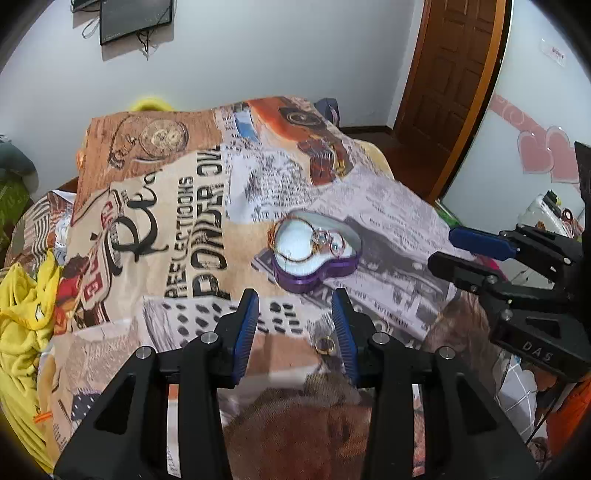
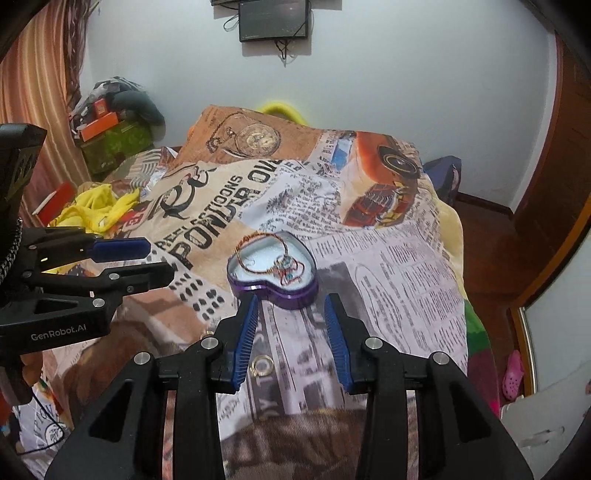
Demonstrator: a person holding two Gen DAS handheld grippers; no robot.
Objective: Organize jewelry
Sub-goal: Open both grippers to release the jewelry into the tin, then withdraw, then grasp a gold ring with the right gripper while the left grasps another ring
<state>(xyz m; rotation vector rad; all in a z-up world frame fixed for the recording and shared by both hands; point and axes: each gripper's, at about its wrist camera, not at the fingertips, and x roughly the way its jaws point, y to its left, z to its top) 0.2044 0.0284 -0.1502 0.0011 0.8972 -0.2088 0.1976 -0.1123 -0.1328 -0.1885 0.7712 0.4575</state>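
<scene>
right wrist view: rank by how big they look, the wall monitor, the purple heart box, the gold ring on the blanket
1. purple heart box
2. wall monitor, a near tie; it is farther off, so really larger
3. gold ring, clearly smallest

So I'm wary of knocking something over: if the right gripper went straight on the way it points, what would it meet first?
Probably the purple heart-shaped box, just beyond the right gripper and its open, empty jaws. Depth is unclear, so it might touch the printed bedspread first.

Even, soft indoor light; fisheye-bent edges, dark corners, blurred foreground.
</scene>
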